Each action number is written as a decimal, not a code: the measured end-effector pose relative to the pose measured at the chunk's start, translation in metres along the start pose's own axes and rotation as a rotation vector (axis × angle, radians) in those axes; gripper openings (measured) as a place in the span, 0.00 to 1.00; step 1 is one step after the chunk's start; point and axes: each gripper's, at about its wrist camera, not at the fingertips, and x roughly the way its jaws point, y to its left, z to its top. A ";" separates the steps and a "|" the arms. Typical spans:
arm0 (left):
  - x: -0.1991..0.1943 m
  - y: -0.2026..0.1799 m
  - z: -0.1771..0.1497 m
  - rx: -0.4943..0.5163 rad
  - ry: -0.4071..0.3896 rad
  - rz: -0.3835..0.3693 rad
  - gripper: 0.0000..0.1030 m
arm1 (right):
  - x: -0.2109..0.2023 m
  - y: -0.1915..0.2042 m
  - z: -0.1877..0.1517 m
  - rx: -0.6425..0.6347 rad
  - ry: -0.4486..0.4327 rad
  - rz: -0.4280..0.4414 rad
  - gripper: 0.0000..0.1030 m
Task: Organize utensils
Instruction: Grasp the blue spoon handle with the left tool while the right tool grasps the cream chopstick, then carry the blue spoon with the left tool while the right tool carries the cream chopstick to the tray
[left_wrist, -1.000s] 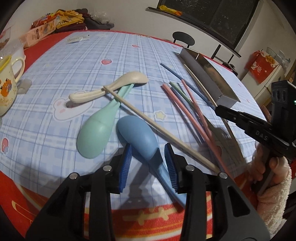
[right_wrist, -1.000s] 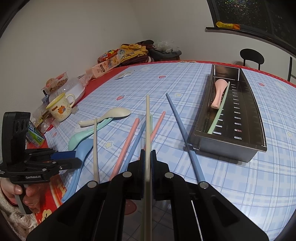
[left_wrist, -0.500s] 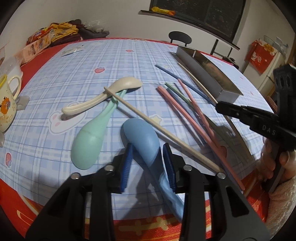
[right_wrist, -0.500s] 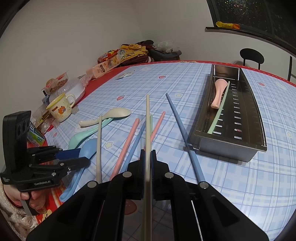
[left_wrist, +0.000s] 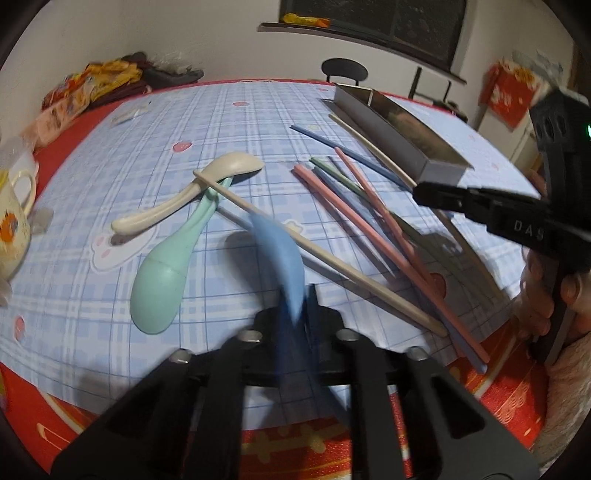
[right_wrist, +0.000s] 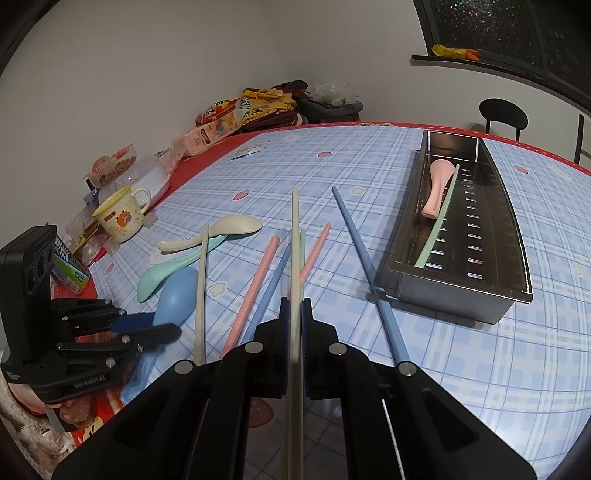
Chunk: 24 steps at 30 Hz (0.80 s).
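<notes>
The left gripper has just closed its jaws on the blue spoon, which stands blurred in the lower middle of the left wrist view, its bowl tilted up off the counter. To its left lies a green spoon, with a cream spoon crossing its handle and a cream chopstick laid over both.

The right gripper has its jaws closed on another cream chopstick, which runs straight up the middle of the right wrist view. Beside it on the counter are two pink chopsticks, a blue chopstick between them, and a longer blue chopstick running toward the near corner of the metal tray.

The tray sits at the right of the frame and holds a pink spoon and a green chopstick. A mug stands near the counter's left edge.
</notes>
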 end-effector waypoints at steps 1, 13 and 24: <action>-0.001 0.003 0.000 -0.018 -0.002 -0.009 0.11 | 0.000 0.000 0.000 0.000 -0.001 0.000 0.06; -0.023 0.031 -0.007 -0.150 -0.131 -0.180 0.11 | -0.002 0.002 -0.001 -0.005 -0.015 -0.001 0.06; -0.033 0.049 -0.011 -0.235 -0.203 -0.289 0.11 | -0.006 0.000 -0.002 0.003 -0.037 0.003 0.06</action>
